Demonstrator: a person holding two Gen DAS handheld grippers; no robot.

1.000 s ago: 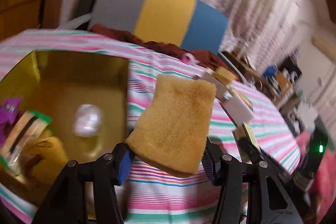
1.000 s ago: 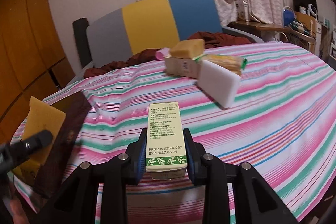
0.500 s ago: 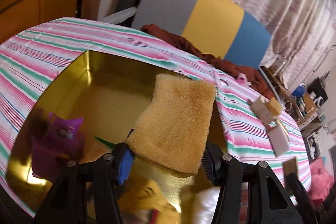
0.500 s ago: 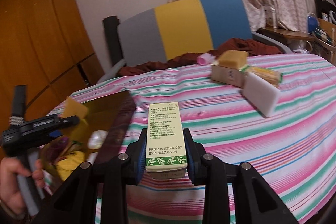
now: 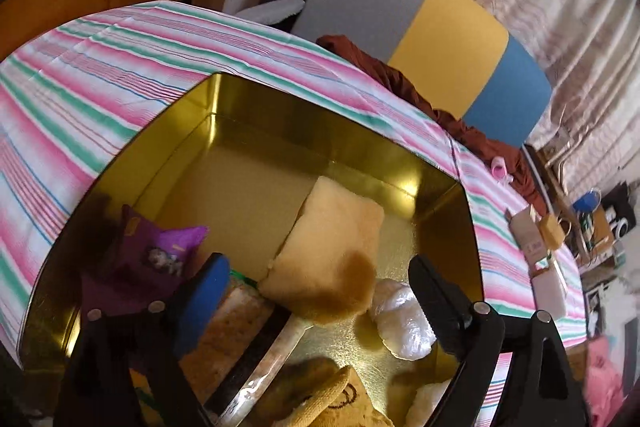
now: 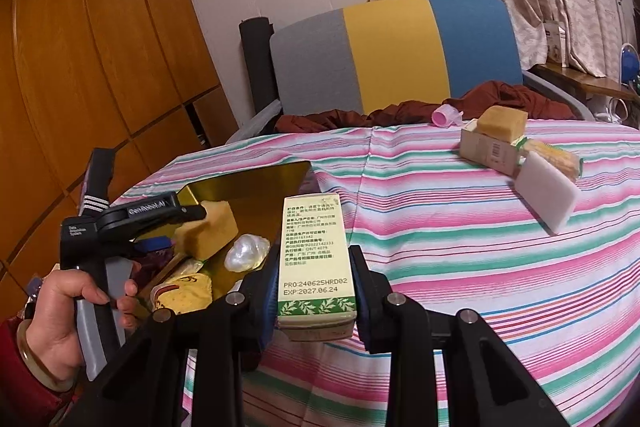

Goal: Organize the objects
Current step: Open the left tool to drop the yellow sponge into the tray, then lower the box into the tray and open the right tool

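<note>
My left gripper (image 5: 316,279) is open above the gold tin (image 5: 280,131). The yellow sponge (image 5: 332,255) lies loose in the tin, between and beyond the spread fingers, resting on other items. It also shows in the right wrist view (image 6: 208,227), under the left gripper (image 6: 176,217). My right gripper (image 6: 314,291) is shut on a cream box with green leaf print (image 6: 314,259), held above the striped tablecloth beside the tin (image 6: 248,183).
The tin holds a purple packet (image 5: 148,259), a clear wrapped lump (image 5: 404,319), a long snack pack (image 5: 240,331) and a yellow pouch (image 6: 184,291). Far right on the table are a white block (image 6: 548,199), a carton (image 6: 488,147) and another sponge (image 6: 502,123). A chair stands behind.
My left gripper moved over the tin, opened and let go of the sponge, which dropped into the tin. My right gripper swung left toward the tin with the box.
</note>
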